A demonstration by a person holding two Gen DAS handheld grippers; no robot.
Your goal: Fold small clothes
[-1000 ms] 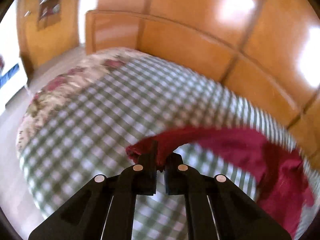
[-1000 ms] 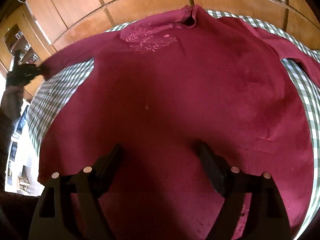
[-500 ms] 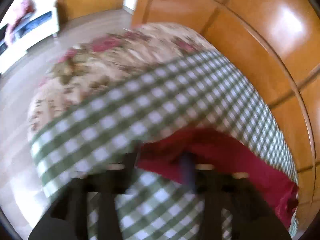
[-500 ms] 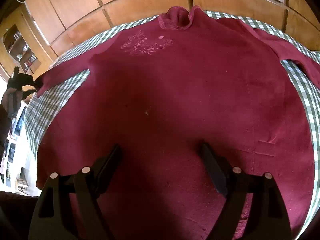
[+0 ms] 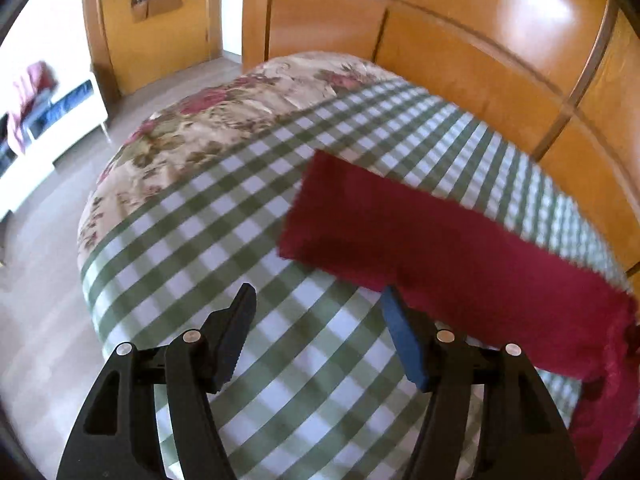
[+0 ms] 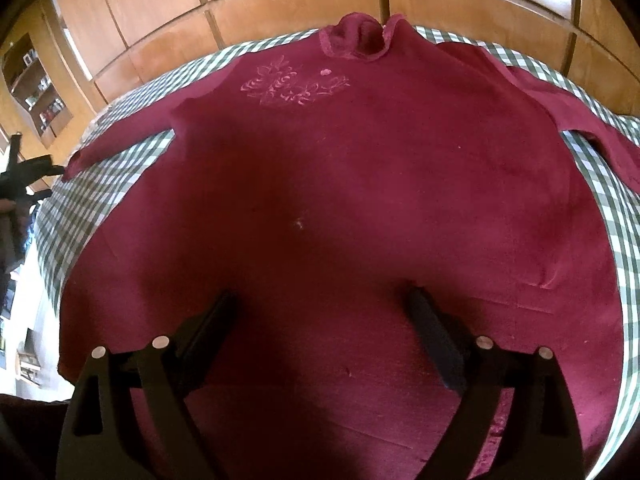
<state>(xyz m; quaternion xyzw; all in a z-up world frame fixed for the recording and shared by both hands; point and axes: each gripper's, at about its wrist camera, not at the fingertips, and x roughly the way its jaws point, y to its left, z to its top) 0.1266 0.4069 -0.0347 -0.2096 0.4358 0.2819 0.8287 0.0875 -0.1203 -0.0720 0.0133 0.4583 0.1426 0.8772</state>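
The main risk, as I judge it, is a crooked fold: the sleeve (image 5: 400, 232) lies flat on the bed (image 5: 248, 216) with nothing pinning it, and a grab at only its near edge would drag it and bunch the soft knit. The sweater (image 6: 340, 200) could also slide on the checked cover if one side is lifted before the other. The collar (image 6: 360, 38) stands rumpled and may crease under a fold.

The left tongs (image 5: 316, 312) are spread wide and hold nothing; the sleeve lies just ahead of their right finger. The right tongs (image 6: 320, 312) are also wide and empty, hovering over the sweater's lower body, which fills the space between and beyond them.
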